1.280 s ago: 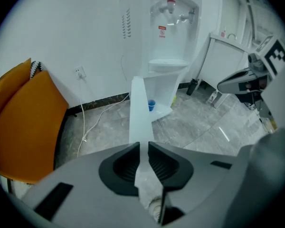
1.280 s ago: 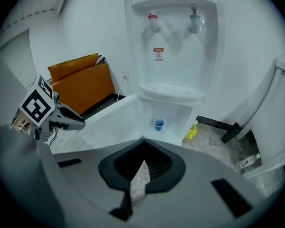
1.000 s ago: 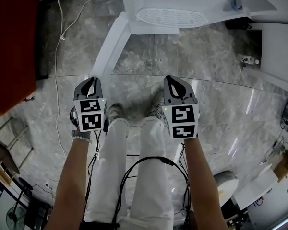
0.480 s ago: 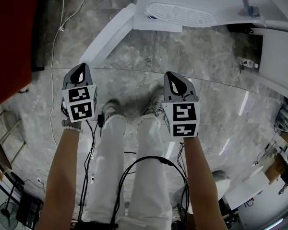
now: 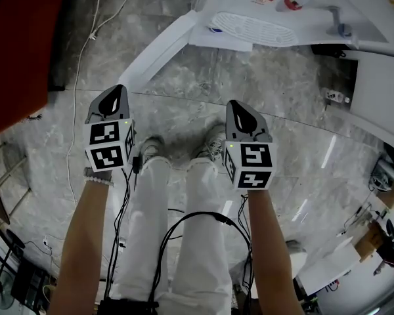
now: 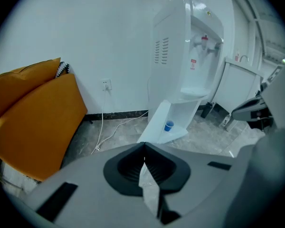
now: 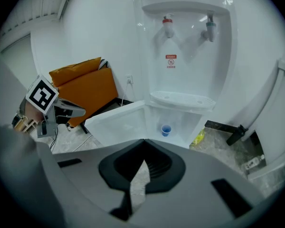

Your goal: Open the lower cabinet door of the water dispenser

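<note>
- The water dispenser (image 5: 295,8) stands ahead of the person. Its lower cabinet door (image 5: 159,48) already hangs wide open, swung out from the dispenser toward the left gripper's side.
- A blue cup (image 7: 166,129) sits inside the dispenser's open cabinet.
- Left gripper (image 5: 116,96): jaws pressed together, holding nothing. It is well short of the dispenser but nearer the door's free edge.
- Right gripper (image 5: 240,110): jaws closed and empty, facing the dispenser's front.

The water dispenser (image 7: 180,42) stands far ahead, with its lower cabinet door (image 7: 118,125) swung out to the left. A cup (image 7: 166,129) sits low inside the dispenser. A sofa (image 7: 85,87) is further left.
</note>
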Demonstrator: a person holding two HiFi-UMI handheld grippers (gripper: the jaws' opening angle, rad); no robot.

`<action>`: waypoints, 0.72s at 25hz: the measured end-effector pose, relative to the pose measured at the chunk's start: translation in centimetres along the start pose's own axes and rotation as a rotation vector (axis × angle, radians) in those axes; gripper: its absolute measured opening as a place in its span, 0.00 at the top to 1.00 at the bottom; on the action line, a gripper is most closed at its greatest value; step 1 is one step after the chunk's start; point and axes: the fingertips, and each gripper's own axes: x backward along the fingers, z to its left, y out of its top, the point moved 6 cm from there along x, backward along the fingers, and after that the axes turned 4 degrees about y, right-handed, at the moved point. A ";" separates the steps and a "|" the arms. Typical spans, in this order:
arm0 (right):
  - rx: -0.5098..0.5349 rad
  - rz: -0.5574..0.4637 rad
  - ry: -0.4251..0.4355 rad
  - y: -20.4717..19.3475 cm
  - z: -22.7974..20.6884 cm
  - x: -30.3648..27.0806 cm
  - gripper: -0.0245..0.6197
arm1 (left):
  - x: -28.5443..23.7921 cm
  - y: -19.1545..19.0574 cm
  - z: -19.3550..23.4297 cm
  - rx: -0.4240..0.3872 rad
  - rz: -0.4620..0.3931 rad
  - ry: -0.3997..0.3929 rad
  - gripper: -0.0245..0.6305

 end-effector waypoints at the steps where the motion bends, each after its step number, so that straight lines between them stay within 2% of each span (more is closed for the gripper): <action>1: -0.001 -0.006 0.003 0.4 0.2 0.3 0.95 | 0.7 0.4 -0.2 0.009 -0.007 -0.005 0.94; 9: -0.012 -0.071 0.026 5.3 1.6 5.2 0.95 | 8.4 4.9 -2.2 0.062 -0.074 -0.068 0.94; 18: 0.023 -0.190 0.055 12.4 4.0 12.1 0.95 | 17.1 12.3 -3.0 0.014 -0.212 -0.137 0.94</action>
